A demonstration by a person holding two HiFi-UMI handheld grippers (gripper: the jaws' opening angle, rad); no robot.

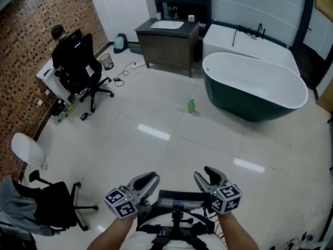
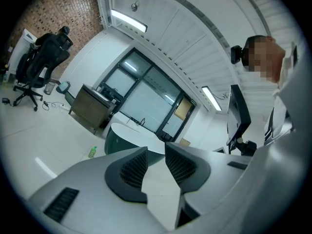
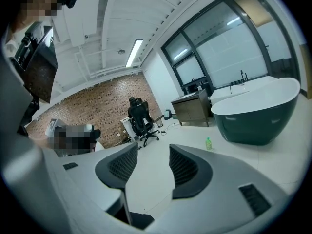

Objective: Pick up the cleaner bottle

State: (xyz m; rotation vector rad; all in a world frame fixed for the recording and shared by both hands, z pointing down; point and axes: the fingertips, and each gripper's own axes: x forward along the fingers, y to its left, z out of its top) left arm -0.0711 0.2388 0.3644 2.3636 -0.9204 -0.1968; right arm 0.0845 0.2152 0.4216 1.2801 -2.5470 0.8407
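Observation:
The cleaner bottle is small and green. It stands upright on the white tiled floor, just left of the dark green bathtub and far ahead of both grippers. It shows small in the left gripper view and in the right gripper view. My left gripper is held low near my body, shut and empty. To its right my right gripper has its jaws apart, with only floor showing between them.
A dark vanity with a white basin stands at the back, left of the tub. A black office chair and a wire bin sit at the left by the brick wall. Another black chair is at the near left.

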